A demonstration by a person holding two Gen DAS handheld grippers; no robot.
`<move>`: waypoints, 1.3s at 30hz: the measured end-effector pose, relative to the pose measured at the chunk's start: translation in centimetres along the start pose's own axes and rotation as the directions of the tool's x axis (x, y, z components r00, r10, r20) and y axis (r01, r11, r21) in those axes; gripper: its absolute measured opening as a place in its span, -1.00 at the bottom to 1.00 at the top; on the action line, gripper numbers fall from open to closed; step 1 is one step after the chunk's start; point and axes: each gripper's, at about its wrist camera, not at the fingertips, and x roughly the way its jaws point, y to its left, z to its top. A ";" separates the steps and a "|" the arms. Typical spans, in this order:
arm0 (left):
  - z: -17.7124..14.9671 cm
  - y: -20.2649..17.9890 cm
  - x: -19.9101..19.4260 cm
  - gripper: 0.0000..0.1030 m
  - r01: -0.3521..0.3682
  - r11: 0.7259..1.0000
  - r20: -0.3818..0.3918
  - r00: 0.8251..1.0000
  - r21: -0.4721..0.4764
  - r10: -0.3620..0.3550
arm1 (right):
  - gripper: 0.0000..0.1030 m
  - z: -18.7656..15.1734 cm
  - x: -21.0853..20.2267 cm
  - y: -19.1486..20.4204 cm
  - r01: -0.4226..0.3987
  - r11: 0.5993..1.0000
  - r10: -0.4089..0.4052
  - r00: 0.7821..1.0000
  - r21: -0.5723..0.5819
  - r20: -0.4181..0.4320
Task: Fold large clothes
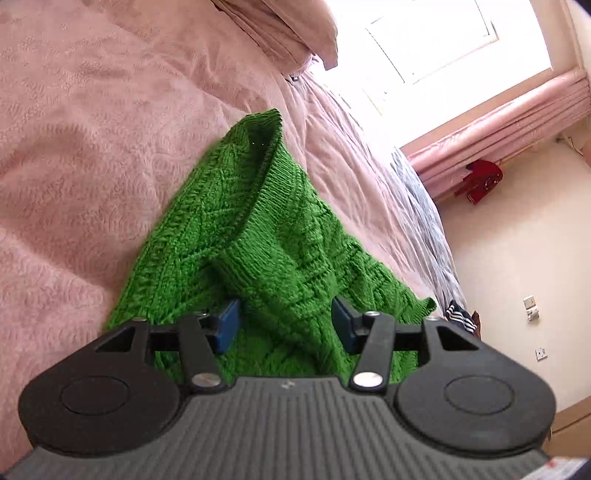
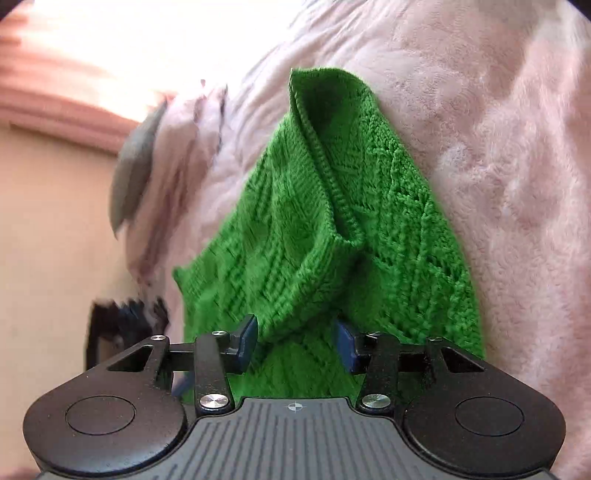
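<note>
A bright green cable-knit sweater (image 1: 280, 236) lies bunched on a pink bedspread (image 1: 92, 147), narrowing to a ribbed edge at the far end. My left gripper (image 1: 286, 325) has its blue pads (image 1: 229, 325) pressed on either side of a thick fold of the knit. In the right wrist view the same sweater (image 2: 332, 221) rises from the bedspread (image 2: 498, 147), and my right gripper (image 2: 295, 339) holds another thick fold between its pads (image 2: 249, 338). The fabric under both grippers is hidden by their bodies.
The bed edge (image 1: 417, 206) runs to the right, with cream floor (image 1: 517, 240) beyond. A pink pillow (image 1: 288, 33) lies at the head of the bed. Pink curtains (image 1: 498, 125), a red garment (image 1: 480, 181) and a striped dark cloth (image 1: 460, 317) are near the floor.
</note>
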 end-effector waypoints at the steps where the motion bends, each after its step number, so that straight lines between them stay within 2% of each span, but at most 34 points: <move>1: 0.1 0.1 0.3 -0.07 0.011 1.000 0.004 1.000 -0.001 -0.011 | -0.15 0.0 0.2 0.1 -0.002 1.000 0.002 1.000 0.021 0.023; 3: 0.2 0.1 0.7 -0.07 0.005 1.000 0.007 1.000 0.019 -0.005 | -0.15 0.0 0.9 0.7 -0.020 1.000 0.019 0.997 0.018 0.081; 5: 0.3 0.2 1.1 -0.18 -0.010 1.000 0.006 1.000 0.004 0.010 | -0.23 0.2 1.9 0.8 0.029 0.995 -0.038 0.994 0.091 0.101; 6: 0.5 0.2 1.2 -0.49 -0.017 1.000 0.004 1.000 0.010 0.017 | -0.58 0.3 2.3 1.0 0.025 0.995 -0.036 0.993 0.097 0.113; 7: 0.7 0.1 1.2 -0.71 -0.020 0.999 0.006 1.000 0.024 0.020 | -0.89 0.4 2.6 1.4 0.040 0.996 -0.050 0.992 0.084 0.118; 8: 0.6 -0.1 0.7 -0.86 0.003 0.999 0.011 1.000 0.049 -0.003 | -0.89 0.4 2.2 1.9 0.055 0.996 -0.065 0.989 0.075 0.137; 12: -0.9 -1.0 -3.5 -0.87 0.085 0.986 0.068 0.993 0.143 -0.095 | -0.91 -1.3 -2.0 3.3 0.002 1.000 0.003 0.971 -0.021 0.238; 14: -2.7 -1.1 -5.5 -0.87 0.076 0.976 0.081 0.992 0.202 -0.094 | -0.91 -2.5 -3.5 2.9 -0.023 0.999 0.028 0.971 -0.027 0.237; 17: -5.4 -0.3 -7.1 -0.87 0.052 0.967 0.078 0.994 0.247 -0.074 | -0.91 -4.5 -5.2 2.0 -0.011 0.999 0.018 0.976 -0.035 0.217; 20: -7.1 0.8 -7.9 -0.87 0.036 0.973 0.062 0.997 0.229 -0.052 | -0.91 -5.5 -6.0 1.2 -0.005 1.000 0.009 0.977 -0.021 0.212; 22: -7.6 1.2 -8.7 -0.87 0.048 0.976 0.078 0.995 0.211 -0.065 | -0.91 -6.0 -6.4 1.4 -0.025 1.000 0.028 0.976 -0.016 0.215; 25: -8.1 1.1 -10.1 -0.87 0.056 0.974 0.109 0.991 0.221 -0.082 | -0.90 -6.8 -7.5 1.9 -0.037 0.997 0.051 0.973 -0.068 0.226; 29: -9.1 0.8 -10.4 -0.87 0.031 0.967 0.104 0.993 0.253 -0.059 | -0.90 -7.7 -8.0 0.9 0.014 0.997 0.003 0.974 -0.073 0.226; 30: -9.4 0.8 -10.5 -0.87 0.036 0.966 0.104 0.993 0.257 -0.064 | -0.90 -8.6 -9.7 -0.3 0.010 0.999 0.003 0.973 -0.053 0.229; 32: -10.0 0.6 -10.9 -0.87 0.034 0.963 0.111 0.992 0.269 -0.066 | -0.90 -8.8 -10.2 -0.1 -0.014 0.998 0.029 0.968 -0.062 0.248; 35: -10.3 1.1 -10.9 -0.87 0.025 0.966 0.109 0.993 0.257 -0.055 | -0.90 -9.3 -11.1 0.3 -0.005 0.995 0.030 0.966 -0.099 0.256; 37: -10.8 1.5 -10.5 -0.87 -0.009 0.965 0.103 0.995 0.263 -0.019 | -0.90 -9.5 -10.5 -0.1 0.038 0.994 -0.012 0.970 -0.101 0.244; 39: -11.3 2.1 -10.0 -0.82 -0.039 0.964 0.094 0.995 0.262 0.015 | -0.89 -9.8 -9.2 -0.6 0.118 0.987 -0.094 0.975 -0.112 0.202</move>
